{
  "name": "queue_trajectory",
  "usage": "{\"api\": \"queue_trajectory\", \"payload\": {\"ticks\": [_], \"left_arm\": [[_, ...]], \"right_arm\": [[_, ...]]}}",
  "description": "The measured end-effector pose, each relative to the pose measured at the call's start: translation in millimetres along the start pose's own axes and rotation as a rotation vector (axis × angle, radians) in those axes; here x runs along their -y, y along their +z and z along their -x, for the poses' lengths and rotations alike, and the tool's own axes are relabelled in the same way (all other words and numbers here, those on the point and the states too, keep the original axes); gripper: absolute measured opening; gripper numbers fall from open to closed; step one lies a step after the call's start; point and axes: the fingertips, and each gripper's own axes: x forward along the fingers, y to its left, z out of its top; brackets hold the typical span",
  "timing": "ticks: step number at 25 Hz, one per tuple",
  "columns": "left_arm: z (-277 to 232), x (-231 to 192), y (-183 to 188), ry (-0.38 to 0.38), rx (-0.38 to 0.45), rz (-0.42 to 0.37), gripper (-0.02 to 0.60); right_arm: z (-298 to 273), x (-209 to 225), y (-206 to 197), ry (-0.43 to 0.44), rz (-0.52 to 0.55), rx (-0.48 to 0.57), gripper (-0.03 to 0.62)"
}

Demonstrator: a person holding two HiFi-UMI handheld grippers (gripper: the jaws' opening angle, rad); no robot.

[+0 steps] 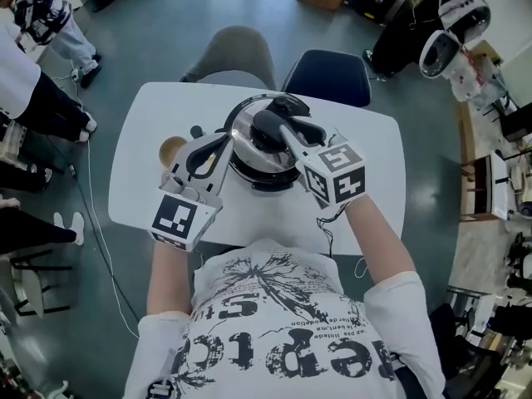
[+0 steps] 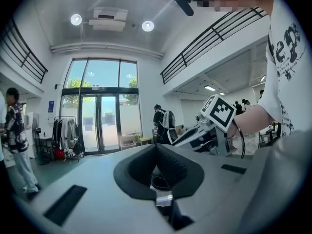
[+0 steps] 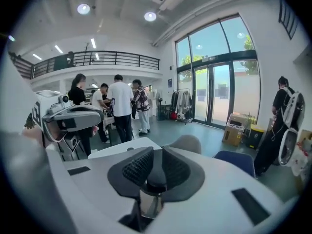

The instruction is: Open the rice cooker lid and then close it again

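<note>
The rice cooker stands in the middle of a white table. Its steel lid sits tilted over the pot, shifted toward the far side. My right gripper reaches over it from the right and is shut on the lid's black knob, which fills the gap between the ribbed pads. My left gripper lies level at the cooker's left side. In the left gripper view its pads meet at the tips, and I see nothing held between them. The other gripper's marker cube shows there at the right.
A small brown round dish sits on the table left of the left gripper. A grey chair and a blue chair stand at the table's far edge. People stand at the left, and a cable runs across the floor.
</note>
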Motion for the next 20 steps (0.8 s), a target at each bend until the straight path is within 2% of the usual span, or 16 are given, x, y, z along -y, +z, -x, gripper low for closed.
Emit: {"api": "queue_trajectory", "payload": {"ticks": [4, 10, 20], "left_arm": [[-2, 2, -1, 0.008, 0.002, 0.019, 0.012], [-5, 11, 0, 0.013, 0.003, 0.022, 0.013], [-3, 12, 1, 0.026, -0.010, 0.035, 0.012]], "right_arm": [[19, 2, 2, -0.054, 0.036, 0.083, 0.012], [51, -5, 8, -0.066, 0.078, 0.236, 0.012], [79, -6, 18, -0.073, 0.125, 0.412, 0.011]]}}
